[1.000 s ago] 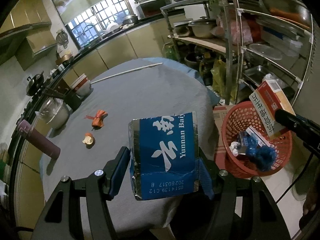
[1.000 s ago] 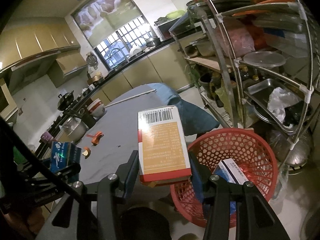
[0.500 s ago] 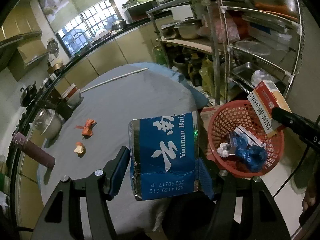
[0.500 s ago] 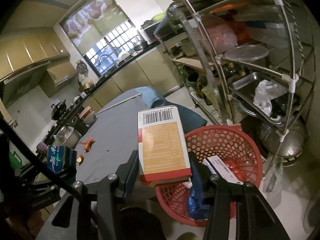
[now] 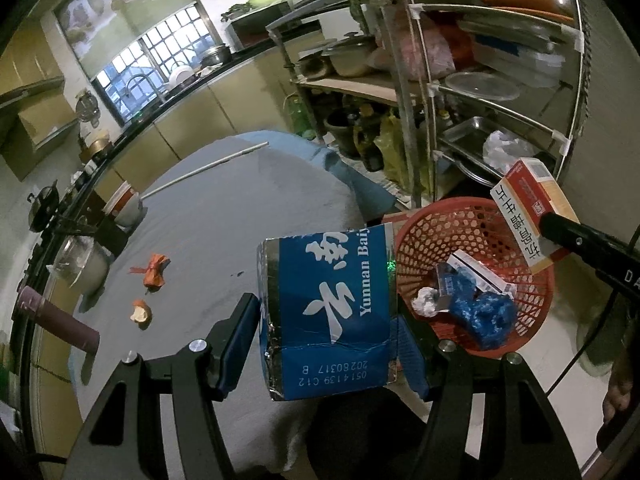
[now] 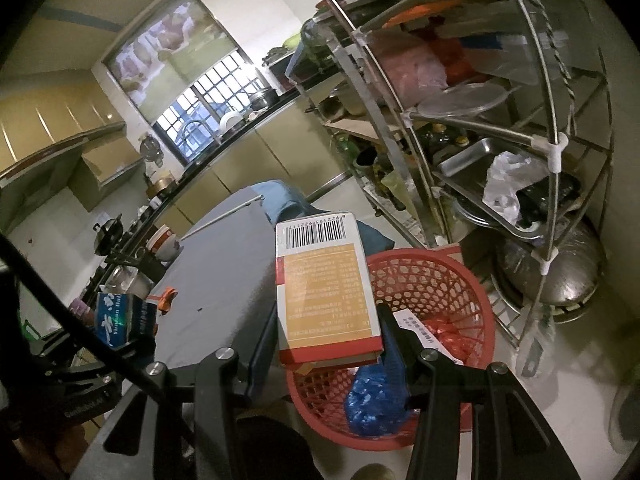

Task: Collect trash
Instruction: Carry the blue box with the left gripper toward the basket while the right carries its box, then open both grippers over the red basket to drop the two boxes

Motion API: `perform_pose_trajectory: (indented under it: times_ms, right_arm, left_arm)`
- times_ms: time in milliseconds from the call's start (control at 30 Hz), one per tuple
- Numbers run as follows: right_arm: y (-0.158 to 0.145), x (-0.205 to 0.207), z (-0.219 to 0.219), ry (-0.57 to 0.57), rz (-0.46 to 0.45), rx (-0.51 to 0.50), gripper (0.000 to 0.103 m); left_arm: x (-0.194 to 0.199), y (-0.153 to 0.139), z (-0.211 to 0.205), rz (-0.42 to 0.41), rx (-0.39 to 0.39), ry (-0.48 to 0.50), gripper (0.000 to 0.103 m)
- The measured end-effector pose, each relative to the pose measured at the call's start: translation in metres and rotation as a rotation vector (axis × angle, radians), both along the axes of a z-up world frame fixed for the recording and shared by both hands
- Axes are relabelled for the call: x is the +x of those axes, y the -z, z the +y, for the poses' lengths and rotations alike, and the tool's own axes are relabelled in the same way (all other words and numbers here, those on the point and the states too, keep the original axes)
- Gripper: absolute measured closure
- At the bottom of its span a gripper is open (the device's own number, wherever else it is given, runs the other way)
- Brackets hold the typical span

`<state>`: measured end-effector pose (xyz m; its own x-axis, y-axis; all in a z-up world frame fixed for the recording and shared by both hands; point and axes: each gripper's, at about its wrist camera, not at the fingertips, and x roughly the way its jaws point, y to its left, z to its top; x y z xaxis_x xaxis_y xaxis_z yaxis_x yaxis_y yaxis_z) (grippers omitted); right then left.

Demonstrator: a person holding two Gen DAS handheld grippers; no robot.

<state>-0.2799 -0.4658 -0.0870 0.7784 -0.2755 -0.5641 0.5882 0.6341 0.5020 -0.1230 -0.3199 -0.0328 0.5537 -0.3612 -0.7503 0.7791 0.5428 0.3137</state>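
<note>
My left gripper (image 5: pixel 326 336) is shut on a blue Yunnan Baiyao box (image 5: pixel 330 304), held above the table's near edge, left of the red mesh basket (image 5: pixel 440 232). My right gripper (image 6: pixel 324 344) is shut on a red-and-orange box with a barcode (image 6: pixel 324 288), held over the basket's (image 6: pixel 436 280) left rim. The basket stands on the floor and holds a blue crumpled bag (image 5: pixel 486 318), a white wad and a small carton. An orange wrapper (image 5: pixel 155 274) and an apple core (image 5: pixel 141 314) lie on the grey table (image 5: pixel 224 224).
A metal rack (image 5: pixel 472 80) full of pots and trays stands behind the basket. A maroon flask (image 5: pixel 56 318), a steel pot (image 5: pixel 80 264), stacked bowls (image 5: pixel 124 208) and a white stick (image 5: pixel 208 168) are along the table's left and far side.
Both grippers have risen and shifted right with their boxes. The right gripper's box now hangs closer over the basket.
</note>
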Motion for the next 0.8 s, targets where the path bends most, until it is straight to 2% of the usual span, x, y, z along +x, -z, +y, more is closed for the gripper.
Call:
perform_pose_trajectory:
  times_ms: [100, 367, 533, 600, 633, 667, 800]
  right_arm:
    - [0.002, -0.005, -0.005, 0.013, 0.004, 0.006, 0.052]
    - [0.02, -0.026, -0.026, 0.081, 0.014, 0.063, 0.052]
    - [0.035, -0.03, -0.034, 0.099, 0.01, 0.126, 0.049]
    - [0.041, -0.028, -0.037, 0.1, 0.004, 0.153, 0.045]
    - [0.043, -0.026, -0.039, 0.105, 0.004, 0.171, 0.037]
    - [0.045, -0.026, -0.04, 0.112, 0.003, 0.186, 0.035]
    - [0.044, -0.029, -0.043, 0.13, -0.051, 0.218, 0.033]
  left_arm:
    - [-0.003, 0.004, -0.008, 0.025, -0.003, 0.025, 0.036]
    - [-0.007, 0.025, -0.04, 0.272, -0.051, 0.205, 0.036]
    - [-0.013, 0.043, -0.062, 0.387, -0.062, 0.286, 0.032]
    - [-0.014, 0.049, -0.071, 0.409, -0.051, 0.303, 0.031]
    - [-0.014, 0.051, -0.072, 0.41, -0.045, 0.305, 0.031]
    - [-0.014, 0.054, -0.075, 0.407, -0.03, 0.307, 0.031]
    - [-0.005, 0.056, -0.066, 0.413, -0.014, 0.285, 0.031]
